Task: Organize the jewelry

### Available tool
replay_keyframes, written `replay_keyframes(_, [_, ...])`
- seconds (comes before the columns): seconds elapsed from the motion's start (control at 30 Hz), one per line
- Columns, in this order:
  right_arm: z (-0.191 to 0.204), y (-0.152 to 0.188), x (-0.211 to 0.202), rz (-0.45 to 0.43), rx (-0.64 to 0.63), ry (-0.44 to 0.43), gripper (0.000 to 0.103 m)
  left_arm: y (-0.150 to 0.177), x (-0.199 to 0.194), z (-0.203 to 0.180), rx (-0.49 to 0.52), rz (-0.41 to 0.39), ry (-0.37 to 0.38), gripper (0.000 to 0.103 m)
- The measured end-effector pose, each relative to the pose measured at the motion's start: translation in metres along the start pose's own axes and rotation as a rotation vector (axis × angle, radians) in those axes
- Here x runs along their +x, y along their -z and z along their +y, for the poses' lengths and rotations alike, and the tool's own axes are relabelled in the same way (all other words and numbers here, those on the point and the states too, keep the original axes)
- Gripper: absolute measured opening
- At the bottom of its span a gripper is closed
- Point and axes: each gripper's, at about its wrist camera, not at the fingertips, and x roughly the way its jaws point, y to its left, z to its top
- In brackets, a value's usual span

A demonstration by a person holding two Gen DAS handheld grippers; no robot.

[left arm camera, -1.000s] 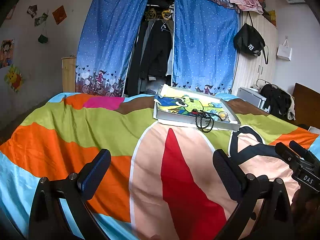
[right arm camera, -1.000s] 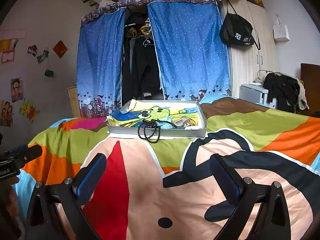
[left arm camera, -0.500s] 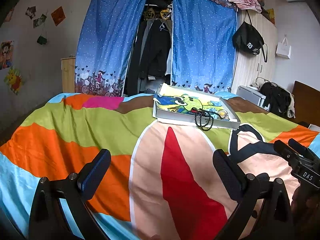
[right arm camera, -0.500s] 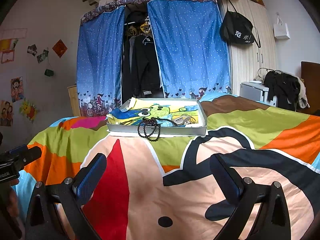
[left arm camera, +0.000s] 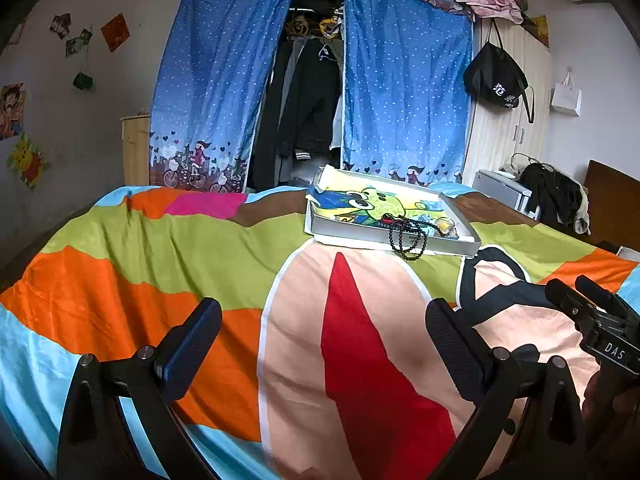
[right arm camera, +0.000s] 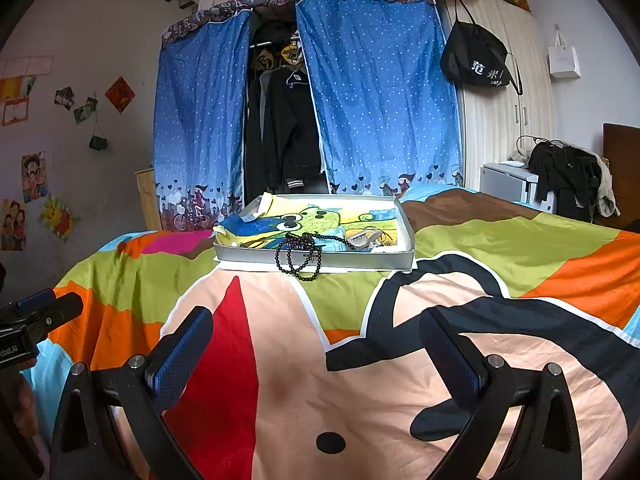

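Both grippers, left (left arm camera: 324, 344) and right (right arm camera: 316, 352), hover spread wide and empty above the colourful cartoon quilt (right arm camera: 280, 380). Black bead necklace (right arm camera: 300, 254) spills over the shallow white tray's (right arm camera: 360, 259) near wall, likely needing tucking back in.

Shallow grey rectangular tray (right arm camera: 320, 261) sits on the bed's multicoloured patchwork quilt (right arm camera: 500, 248), far side, in front of the blue dotted wardrobe curtains (right arm camera: 380, 100). Cartoon-print paper sheet (right arm camera: 320, 216) lies in the tray. Black bead necklace (right arm camera: 298, 256) hangs over the tray's near wall, part inside, part on quilt. Small pale trinkets (right arm camera: 366, 238) in tray, right of the beads. Left tongs (left arm camera: 322, 346) and right tongs (right arm camera: 316, 354) hover over near quilt, well apart from the tray, right tongs to the right of the left.
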Motion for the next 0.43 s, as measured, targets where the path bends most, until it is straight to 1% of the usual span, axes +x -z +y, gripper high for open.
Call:
replay_keyframes(0.13, [0.0001, -0.0004, 0.0, 0.0, 0.001, 0.0, 0.103, 0.0018, 0.0044, -0.0004, 0.01, 0.032, 0.001, 0.1])
replay_keyframes(0.43, [0.0001, -0.0009, -0.0001, 0.001, 0.001, 0.0, 0.103, 0.005, 0.0076, 0.0052, 0.0, 0.043, -0.012, 0.1])
